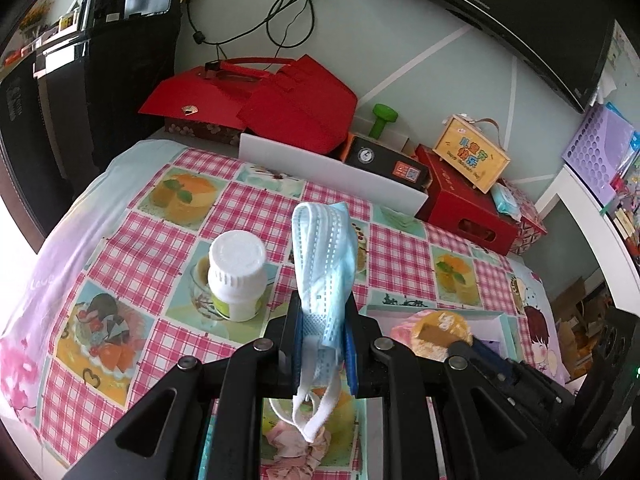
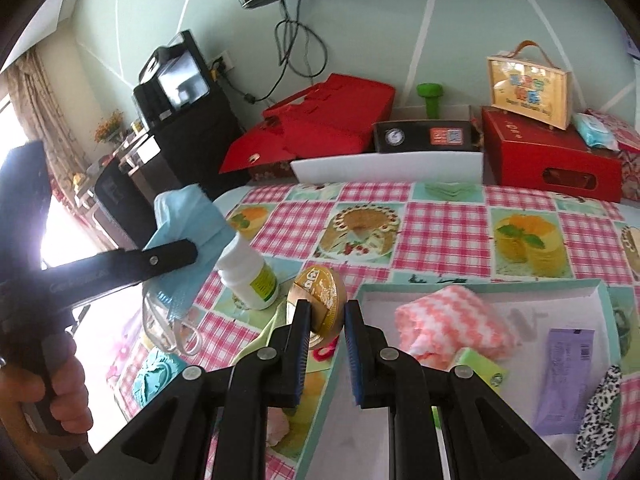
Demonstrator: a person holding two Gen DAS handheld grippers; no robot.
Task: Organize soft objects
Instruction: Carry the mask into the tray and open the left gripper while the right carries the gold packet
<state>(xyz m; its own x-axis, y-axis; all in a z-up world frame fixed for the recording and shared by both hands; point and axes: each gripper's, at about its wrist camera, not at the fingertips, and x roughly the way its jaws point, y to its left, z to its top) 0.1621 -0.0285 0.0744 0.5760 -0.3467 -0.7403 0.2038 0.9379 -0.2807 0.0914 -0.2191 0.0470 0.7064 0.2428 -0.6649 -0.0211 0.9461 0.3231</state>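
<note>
My left gripper point(image 1: 322, 320) is shut on a light blue face mask point(image 1: 324, 240). The mask stands up above the fingers and its white ear loops hang below them. In the right wrist view that mask point(image 2: 188, 216) hangs at the left, above the table's edge. My right gripper point(image 2: 326, 316) is shut on a gold round tin point(image 2: 320, 292), held on edge beside the left rim of a white tray point(image 2: 480, 288). In the tray lie a pink-and-white cloth point(image 2: 452, 324), a leopard-print scrunchie point(image 2: 600, 408), a purple packet point(image 2: 566, 372) and a green item point(image 2: 478, 364).
A white bottle point(image 1: 236, 276) stands on the checked tablecloth, left of both grippers. A pink scrunchie point(image 1: 296, 444) lies beneath the left gripper. Red boxes point(image 2: 552, 156), a black box point(image 2: 424, 136) and a white board point(image 2: 388, 168) line the back. A person's hand point(image 2: 64, 396) grips the left handle.
</note>
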